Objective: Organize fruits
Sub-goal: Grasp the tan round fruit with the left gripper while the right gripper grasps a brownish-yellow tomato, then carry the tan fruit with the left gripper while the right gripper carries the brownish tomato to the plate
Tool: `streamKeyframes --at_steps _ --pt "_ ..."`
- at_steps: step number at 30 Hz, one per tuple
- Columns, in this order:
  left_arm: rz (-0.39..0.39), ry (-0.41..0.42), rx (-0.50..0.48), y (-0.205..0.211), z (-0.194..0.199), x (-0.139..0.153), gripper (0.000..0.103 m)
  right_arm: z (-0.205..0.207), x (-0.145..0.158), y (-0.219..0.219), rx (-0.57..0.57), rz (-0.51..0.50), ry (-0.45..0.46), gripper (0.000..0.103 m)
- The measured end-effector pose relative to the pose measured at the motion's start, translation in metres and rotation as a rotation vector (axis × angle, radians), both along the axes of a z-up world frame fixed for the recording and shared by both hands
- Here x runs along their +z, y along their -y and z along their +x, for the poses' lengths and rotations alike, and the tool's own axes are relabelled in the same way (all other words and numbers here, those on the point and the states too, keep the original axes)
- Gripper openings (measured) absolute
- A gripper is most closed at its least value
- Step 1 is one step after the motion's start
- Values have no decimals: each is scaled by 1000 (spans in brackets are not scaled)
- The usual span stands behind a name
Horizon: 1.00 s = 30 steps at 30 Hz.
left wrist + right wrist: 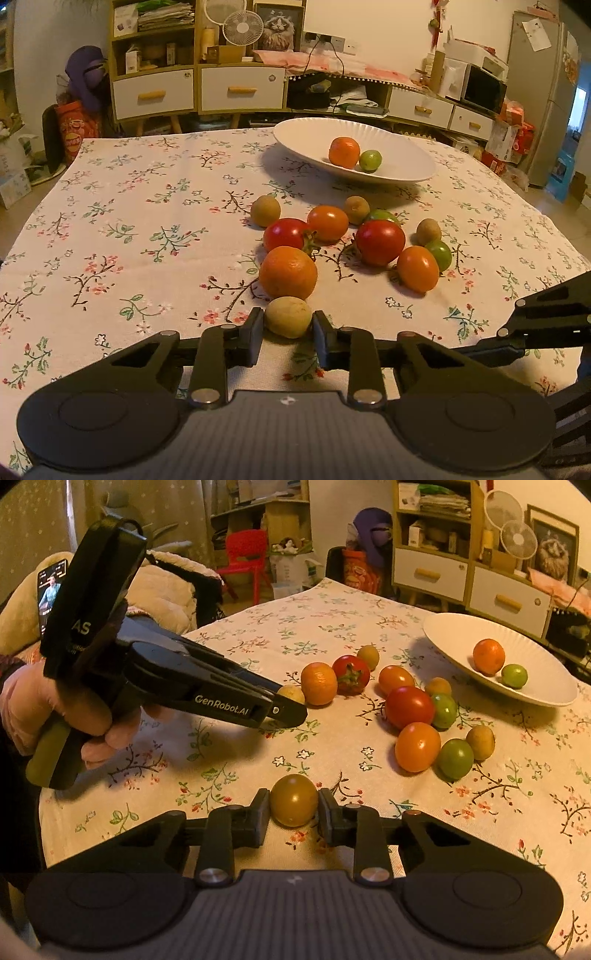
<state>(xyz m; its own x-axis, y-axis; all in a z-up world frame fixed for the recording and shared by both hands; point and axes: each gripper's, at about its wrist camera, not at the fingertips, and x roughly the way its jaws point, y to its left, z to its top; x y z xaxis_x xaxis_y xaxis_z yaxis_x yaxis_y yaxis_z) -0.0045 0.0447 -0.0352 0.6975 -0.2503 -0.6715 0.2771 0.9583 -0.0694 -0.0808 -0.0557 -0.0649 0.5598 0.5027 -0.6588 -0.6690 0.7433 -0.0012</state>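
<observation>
- Left gripper [288, 326]: its jaws sit narrow on either side of a small tan longan-like fruit [288, 316], pads touching or all but touching its flanks. The fruit looks to be resting on the floral tablecloth [147, 221]. Whether it is truly pinched I cannot say for sure, though it looks held.
- That tan fruit is probably light, with a thin brittle skin, so a gentle squeeze across its widest middle should do. Too hard and the shell may crack.
- Just ahead of the left fingertips, touching the tan fruit, lies a mandarin [288, 272]. It is softer and heavier, best gripped across its equator, and it could roll if nudged.
- Further ahead and to the right of the left gripper lie red tomatoes [380, 242], orange ones and small green fruits. Their glossy skin is likely slippery and easily bruised.
- Far ahead and slightly right stands the white plate [406, 173], already holding an orange fruit and a green one. It is the likely destination.
- Right gripper [294, 806]: jaws narrow around an olive-brown round tomato [294, 804], pads against both sides, apparently gripping it low over the cloth. It is smooth and firm-looking, so it may slip; a hold at mid-height is safest.
- From the right gripper, the plate [461, 627] lies ahead and to the right, beyond the loose fruit.
</observation>
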Motion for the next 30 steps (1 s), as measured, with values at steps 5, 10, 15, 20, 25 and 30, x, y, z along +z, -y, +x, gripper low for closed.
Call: streamKeyframes --at_steps 5,10,15,20,25,30 --pt "-9 -6 -8 1 -1 2 30 1 2 2 -7 7 3 25" --pt "-21 -6 -18 4 -1 5 30 7 8 5 -35 19 8 25" --pt "-40 -6 -23 7 -1 10 30 15 12 11 -82 33 2 25" --pt "-52 -14 -23 10 0 13 30 23 20 19 -124 57 18 25" --pt "-58 -7 -26 14 1 17 30 34 25 26 -165 67 33 25" --pt "-70 -20 -27 19 7 23 30 43 30 32 -197 77 40 25"
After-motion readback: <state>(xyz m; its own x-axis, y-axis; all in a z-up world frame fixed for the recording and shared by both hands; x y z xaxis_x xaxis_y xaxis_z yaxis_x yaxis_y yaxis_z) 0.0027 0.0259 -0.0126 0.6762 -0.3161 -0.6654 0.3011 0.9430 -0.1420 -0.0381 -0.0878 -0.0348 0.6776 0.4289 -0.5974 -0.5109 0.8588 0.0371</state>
